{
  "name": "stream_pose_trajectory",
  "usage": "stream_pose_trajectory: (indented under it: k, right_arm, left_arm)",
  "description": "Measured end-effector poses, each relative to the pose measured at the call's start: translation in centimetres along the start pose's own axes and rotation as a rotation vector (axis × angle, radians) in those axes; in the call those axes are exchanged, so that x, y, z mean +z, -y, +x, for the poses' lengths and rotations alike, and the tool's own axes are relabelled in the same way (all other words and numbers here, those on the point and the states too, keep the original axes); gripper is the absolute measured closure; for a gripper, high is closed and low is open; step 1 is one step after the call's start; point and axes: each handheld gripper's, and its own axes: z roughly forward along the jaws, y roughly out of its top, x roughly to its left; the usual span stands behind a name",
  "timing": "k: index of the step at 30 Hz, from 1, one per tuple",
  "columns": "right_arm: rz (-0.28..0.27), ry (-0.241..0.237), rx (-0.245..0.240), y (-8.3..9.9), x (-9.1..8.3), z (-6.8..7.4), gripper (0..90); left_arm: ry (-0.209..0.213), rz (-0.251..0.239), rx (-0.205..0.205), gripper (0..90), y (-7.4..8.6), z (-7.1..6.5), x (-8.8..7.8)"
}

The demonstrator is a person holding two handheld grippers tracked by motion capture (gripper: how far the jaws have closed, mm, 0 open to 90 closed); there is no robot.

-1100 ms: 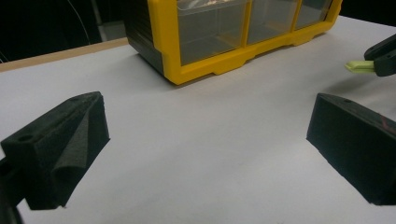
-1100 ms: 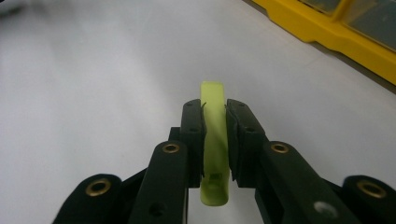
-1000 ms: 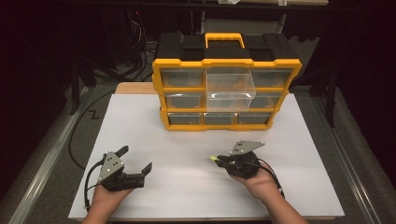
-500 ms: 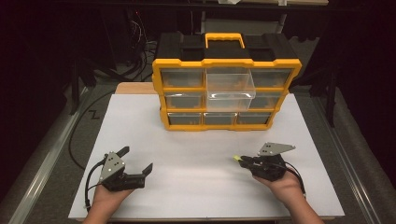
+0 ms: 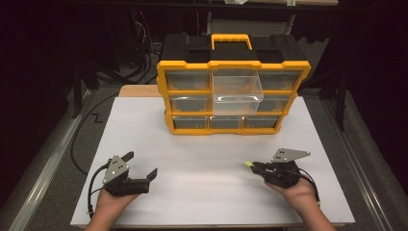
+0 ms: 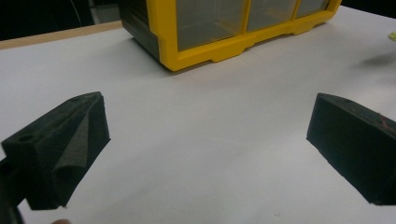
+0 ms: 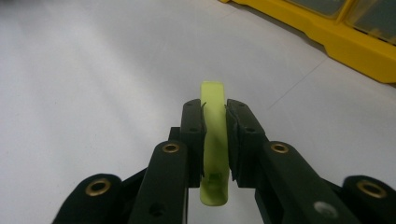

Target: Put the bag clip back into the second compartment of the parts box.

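A yellow and black organizer box (image 5: 232,91) with clear drawers stands at the back of the white table (image 5: 207,163); its top middle drawer (image 5: 236,90) is pulled out. My right gripper (image 5: 254,165) rests low at the front right, shut on a thin yellow-green piece (image 7: 213,140) whose tip (image 5: 248,164) pokes out past the pads. In the right gripper view the two black pads (image 7: 192,135) clamp that piece from both sides. My left gripper (image 5: 140,164) sits at the front left, its jaws wide apart over bare table (image 6: 205,154) with nothing between them.
The organizer's lower corner (image 6: 210,32) shows ahead of the left gripper. A black cable (image 5: 79,139) runs along the floor left of the table. A metal rail (image 5: 45,168) borders the left side. Dark equipment stands behind the box.
My right gripper has slid to the right along the front of the table with the yellow-green piece still clamped. The left gripper has stayed put.
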Motion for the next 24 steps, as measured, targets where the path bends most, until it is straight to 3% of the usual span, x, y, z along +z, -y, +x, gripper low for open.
stream_pose_trajectory:
  k: [10,14,17,24]
  right_arm:
    - [0.056,0.011,-0.022,-1.7,0.5,0.6,79.1]
    - [0.102,0.009,-0.030,-2.5,0.6,0.4,79.1]
    - [0.131,0.005,-0.033,-3.0,0.3,0.1,79.1]
    - [0.198,-0.004,-0.024,-3.5,-0.4,-0.6,79.1]
  left_arm:
    - [-0.002,-0.001,-0.005,0.9,0.0,0.1,0.0]
    - [-0.001,-0.011,-0.001,0.9,0.0,0.1,-0.1]
    - [-0.019,-0.004,0.030,0.9,0.1,-0.1,-0.1]
    - [-0.029,-0.027,0.019,0.4,0.1,-0.1,-0.1]
